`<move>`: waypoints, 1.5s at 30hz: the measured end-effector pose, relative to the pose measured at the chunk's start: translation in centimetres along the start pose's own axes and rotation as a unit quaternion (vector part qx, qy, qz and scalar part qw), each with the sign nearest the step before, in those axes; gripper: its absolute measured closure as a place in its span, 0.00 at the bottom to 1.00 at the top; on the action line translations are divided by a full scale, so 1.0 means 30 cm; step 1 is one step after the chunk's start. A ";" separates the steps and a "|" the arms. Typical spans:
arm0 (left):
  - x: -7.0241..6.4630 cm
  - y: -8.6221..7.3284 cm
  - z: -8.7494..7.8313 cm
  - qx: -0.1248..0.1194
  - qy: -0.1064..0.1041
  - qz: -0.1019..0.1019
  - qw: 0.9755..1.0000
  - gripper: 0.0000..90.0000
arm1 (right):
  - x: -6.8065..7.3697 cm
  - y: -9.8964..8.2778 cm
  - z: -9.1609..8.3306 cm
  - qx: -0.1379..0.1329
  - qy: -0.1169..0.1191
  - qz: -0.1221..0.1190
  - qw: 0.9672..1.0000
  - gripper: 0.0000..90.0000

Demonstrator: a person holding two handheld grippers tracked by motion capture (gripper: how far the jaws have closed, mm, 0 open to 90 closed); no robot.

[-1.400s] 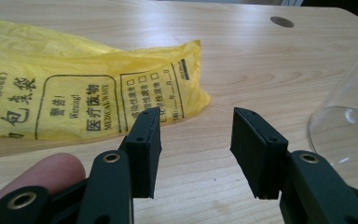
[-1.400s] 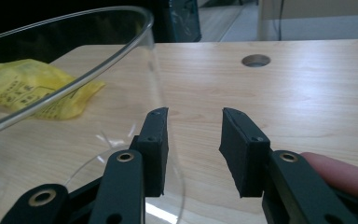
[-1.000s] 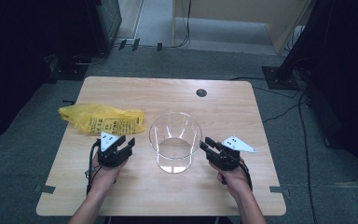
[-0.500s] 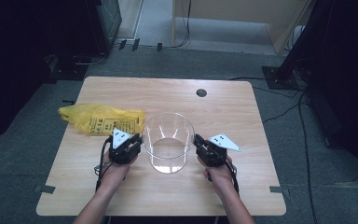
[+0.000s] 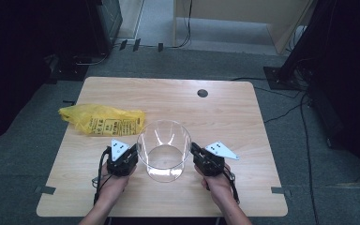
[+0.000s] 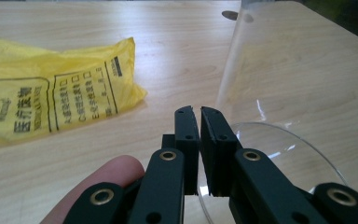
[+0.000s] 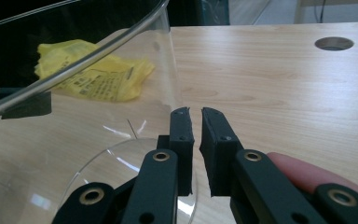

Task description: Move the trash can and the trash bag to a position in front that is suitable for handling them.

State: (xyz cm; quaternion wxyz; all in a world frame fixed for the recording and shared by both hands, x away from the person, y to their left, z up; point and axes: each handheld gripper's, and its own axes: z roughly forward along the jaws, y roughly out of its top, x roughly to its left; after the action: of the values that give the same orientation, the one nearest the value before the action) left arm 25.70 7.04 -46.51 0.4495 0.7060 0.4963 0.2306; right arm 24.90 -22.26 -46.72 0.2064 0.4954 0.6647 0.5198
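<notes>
A clear, wide beaker (image 5: 164, 140) stands upright at the middle of the wooden table (image 5: 225, 122). My left gripper (image 5: 135, 151) is at its left side and my right gripper (image 5: 193, 149) at its right, both tips right by the wall near the base. In the left gripper view the jaws (image 6: 199, 112) have just been closing and stand shut with only a slit and nothing between them; the beaker (image 6: 270, 93) rises just to their right. In the right gripper view the jaws (image 7: 196, 113) have likewise just closed on nothing, with the beaker (image 7: 74, 65) at their left.
A crumpled yellow plastic bag (image 5: 103, 121) with black print lies on the table behind the left gripper, also in the left gripper view (image 6: 42, 107). A round cable hole (image 5: 202, 93) sits near the table's far edge. Grey carpet and cables surround the table.
Both hands have moved inward toward the beaker, from a little way off to right beside its wall. Both pairs of jaws look narrower. The beaker and bag have not moved.
</notes>
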 end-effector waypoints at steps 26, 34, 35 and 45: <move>0.339 0.113 0.285 0.051 0.123 -0.037 0.990 0.46 | -0.131 -0.051 -0.006 0.017 -0.047 0.020 0.999 0.77; 0.371 0.082 0.333 0.107 0.118 -0.033 0.987 0.49 | -0.155 -0.061 -0.007 0.021 -0.058 0.026 0.998 0.77; 0.378 0.077 0.335 0.114 0.118 -0.034 0.986 0.49 | -0.156 -0.061 -0.006 0.021 -0.058 0.025 0.998 0.77; 0.383 0.050 0.318 0.097 0.121 -0.017 0.988 0.82 | -0.144 -0.071 0.011 0.029 -0.058 0.015 0.998 0.77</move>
State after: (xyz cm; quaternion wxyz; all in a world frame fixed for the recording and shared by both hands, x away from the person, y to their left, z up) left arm 38.42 13.45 -51.26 0.3193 0.7050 0.5786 0.2572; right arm 26.04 -25.82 -49.79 0.2222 0.5403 0.6587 0.4742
